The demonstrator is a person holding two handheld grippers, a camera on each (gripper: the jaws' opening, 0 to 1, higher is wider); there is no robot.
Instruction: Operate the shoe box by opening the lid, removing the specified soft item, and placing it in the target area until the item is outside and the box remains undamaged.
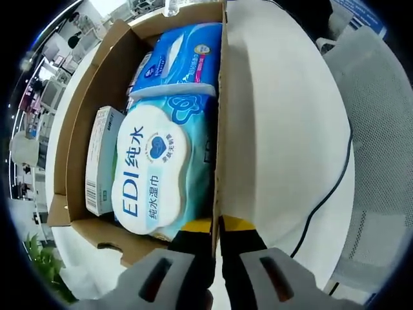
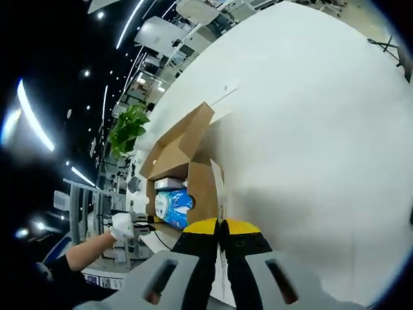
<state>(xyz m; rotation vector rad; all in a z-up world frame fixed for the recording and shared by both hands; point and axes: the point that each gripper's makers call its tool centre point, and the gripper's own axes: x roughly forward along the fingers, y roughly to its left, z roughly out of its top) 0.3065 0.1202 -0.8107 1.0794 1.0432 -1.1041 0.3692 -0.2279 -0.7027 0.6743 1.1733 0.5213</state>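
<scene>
Lid work is the step in hand: the cardboard box (image 1: 77,161) already stands open, and both tools appear pinched on its white lid panel (image 1: 277,116). In the left gripper view, the left gripper (image 1: 216,226) has its yellow-tipped jaws closed over the lid's edge, right beside the wet-wipes pack (image 1: 155,174) inside the box. In the right gripper view, the right gripper (image 2: 219,227) seems closed on the lid too, the box's brown flap (image 2: 181,139) beyond. Next, judging by this, one tool must release and close on the soft pack, sparing the small carton (image 1: 102,161) beside it.
</scene>
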